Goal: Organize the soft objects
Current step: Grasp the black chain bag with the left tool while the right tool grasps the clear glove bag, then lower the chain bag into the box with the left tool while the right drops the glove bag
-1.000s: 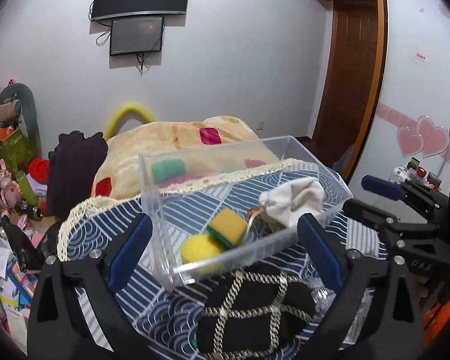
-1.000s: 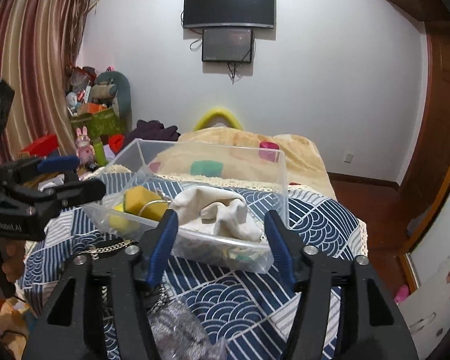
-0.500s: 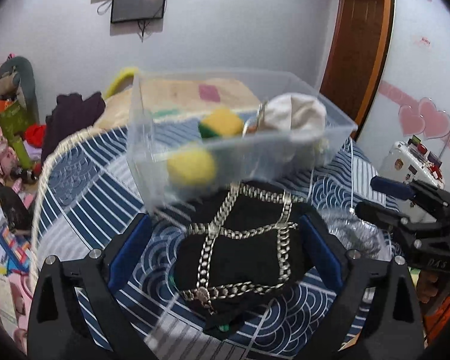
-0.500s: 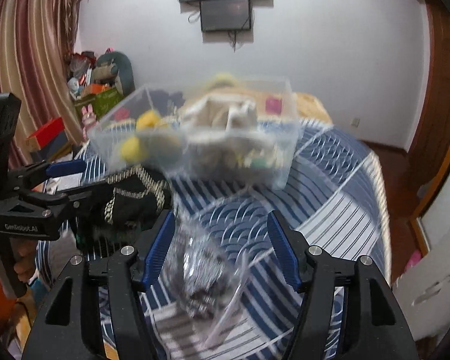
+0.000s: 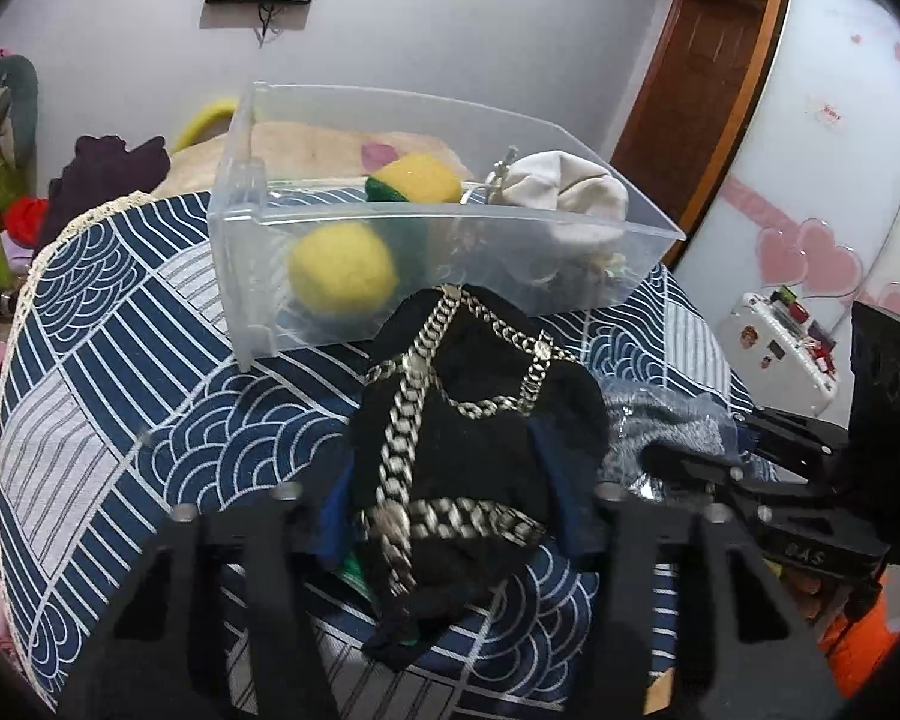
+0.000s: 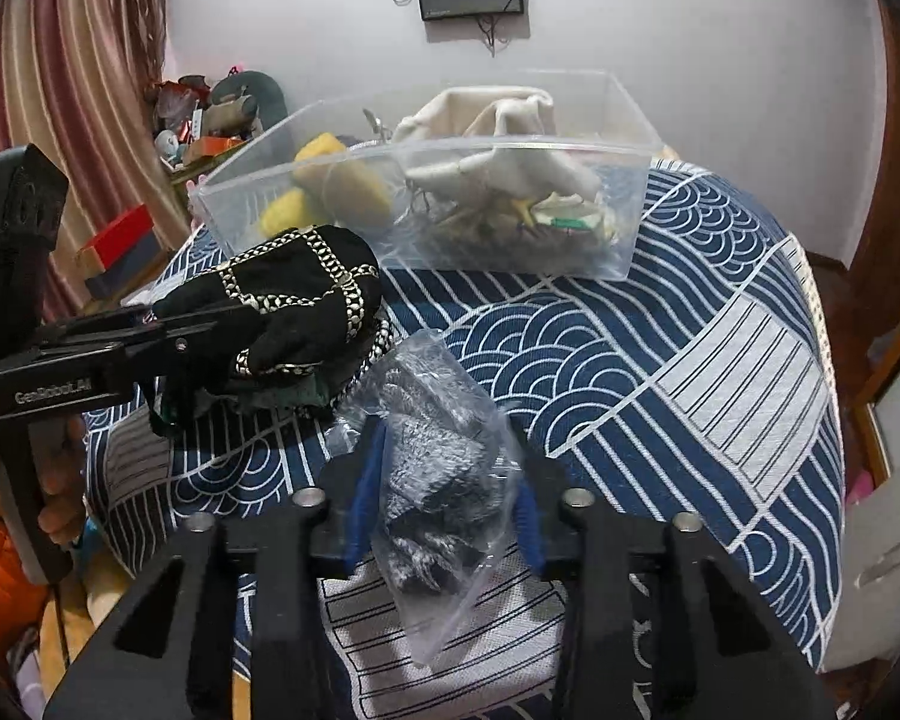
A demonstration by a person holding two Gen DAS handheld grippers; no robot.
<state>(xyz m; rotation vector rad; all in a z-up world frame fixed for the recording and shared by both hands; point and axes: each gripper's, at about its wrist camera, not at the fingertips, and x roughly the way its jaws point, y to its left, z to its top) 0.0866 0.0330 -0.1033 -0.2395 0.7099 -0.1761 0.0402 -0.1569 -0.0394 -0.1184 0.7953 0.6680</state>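
A black soft pouch with silver chains [image 5: 468,438] lies on the blue patterned cloth in front of a clear plastic bin [image 5: 252,222]. My left gripper [image 5: 450,504] is shut on the pouch; it also shows in the right wrist view [image 6: 306,300]. A clear bag of grey knit fabric [image 6: 438,468] lies to the pouch's right, and my right gripper [image 6: 444,498] is shut on it. The bin [image 6: 624,210] holds a yellow ball [image 5: 342,267], a yellow-green sponge [image 5: 414,180] and a cream cloth bag [image 5: 564,192].
The table's blue wave cloth [image 6: 660,348] drops off at its right and near edges. Clutter and toys stand at the left [image 6: 222,114]. A white case [image 5: 780,354] sits right of the table. A bed with a blanket lies behind the bin.
Both grippers dropped down and forward from above the bin to the table. The left one closed on the black pouch and the right one closed on the bagged grey fabric.
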